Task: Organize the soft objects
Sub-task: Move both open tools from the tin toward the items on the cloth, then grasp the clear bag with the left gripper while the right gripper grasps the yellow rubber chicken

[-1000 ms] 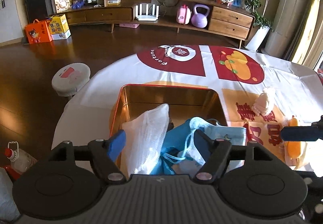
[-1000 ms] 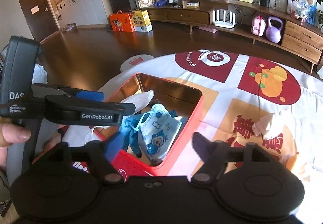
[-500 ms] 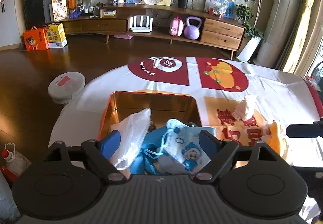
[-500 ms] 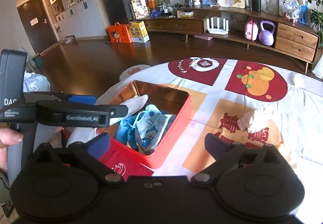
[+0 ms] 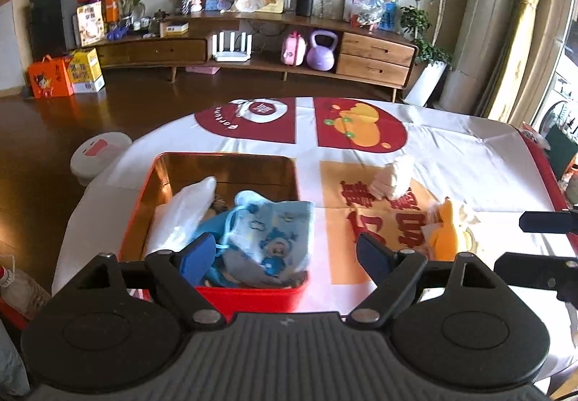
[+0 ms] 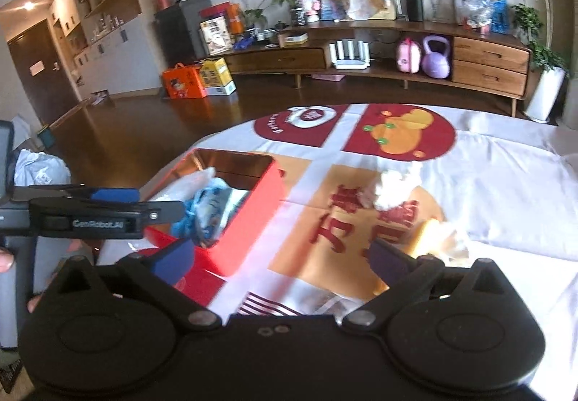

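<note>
Left gripper (image 5: 285,254) spread wide over the near end of the red tin (image 5: 169,169), nothing between its blue pads, jaws just opened further; right gripper (image 6: 280,260) likewise splayed and empty above the cloth, jaws just widened. Inside the tin, near the table's left edge: a light-blue cartoon face mask (image 5: 274,231) uppermost, a white cloth (image 5: 180,216) leaning on the left wall, blue fabric beneath. Out on the printed tablecloth (image 5: 451,155), right of the tin: a white crumpled rag (image 5: 392,177) near the middle, an orange soft toy (image 5: 446,231) closer to the near edge, both apart from the tin.
</note>
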A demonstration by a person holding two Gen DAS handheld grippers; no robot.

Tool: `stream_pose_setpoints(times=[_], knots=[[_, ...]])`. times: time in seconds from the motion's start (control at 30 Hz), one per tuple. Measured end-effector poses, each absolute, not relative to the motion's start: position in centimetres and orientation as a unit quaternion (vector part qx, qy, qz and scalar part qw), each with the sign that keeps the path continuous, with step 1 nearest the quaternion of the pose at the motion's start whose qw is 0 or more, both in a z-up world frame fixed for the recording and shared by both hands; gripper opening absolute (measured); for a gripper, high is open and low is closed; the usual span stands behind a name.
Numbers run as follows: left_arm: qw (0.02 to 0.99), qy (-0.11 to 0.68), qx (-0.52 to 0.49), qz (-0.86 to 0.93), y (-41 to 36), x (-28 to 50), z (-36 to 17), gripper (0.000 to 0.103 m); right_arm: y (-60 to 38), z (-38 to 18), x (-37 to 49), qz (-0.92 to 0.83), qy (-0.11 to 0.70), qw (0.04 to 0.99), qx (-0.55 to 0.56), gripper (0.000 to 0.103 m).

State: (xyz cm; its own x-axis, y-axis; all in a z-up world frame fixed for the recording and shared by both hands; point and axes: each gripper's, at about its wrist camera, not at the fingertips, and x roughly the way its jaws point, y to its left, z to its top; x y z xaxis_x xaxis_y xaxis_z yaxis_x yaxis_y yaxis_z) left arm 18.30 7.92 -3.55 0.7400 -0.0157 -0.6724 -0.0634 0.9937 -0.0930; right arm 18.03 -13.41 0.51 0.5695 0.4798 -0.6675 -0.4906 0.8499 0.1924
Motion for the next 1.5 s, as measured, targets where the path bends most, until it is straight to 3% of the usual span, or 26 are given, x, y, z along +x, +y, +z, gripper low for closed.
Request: stream_pose_setpoints(times=[0.6, 1.07, 1.23, 1.5], knots=[[0.927, 0.37, -0.046, -0.033, -1.5, 18.4, -6.7, 0.085, -22.4, -2.8, 19.3, 0.187, 0.397, 0.898, 0.023, 0.103], [0.915, 0.4, -0.012, -0.055, -5.8, 19.6, -11.8, 0.085, -21.4, -4.6, 23.2, 0.194, 0.403, 0.894, -0.005, 0.099], [0.913, 0.403, -0.005, -0.055, -6.2, 20.4, -13.0, 0.085, -19.8, -5.5, 24.6, 0.205, 0.409, 0.889, -0.018, 0.094], [0.91, 0.411, 0.003, -0.062, -6.5, 21.6, -14.9, 0.085, -18.0, -7.1, 26.6, 0.21, 0.424, 0.881, -0.026, 0.075]])
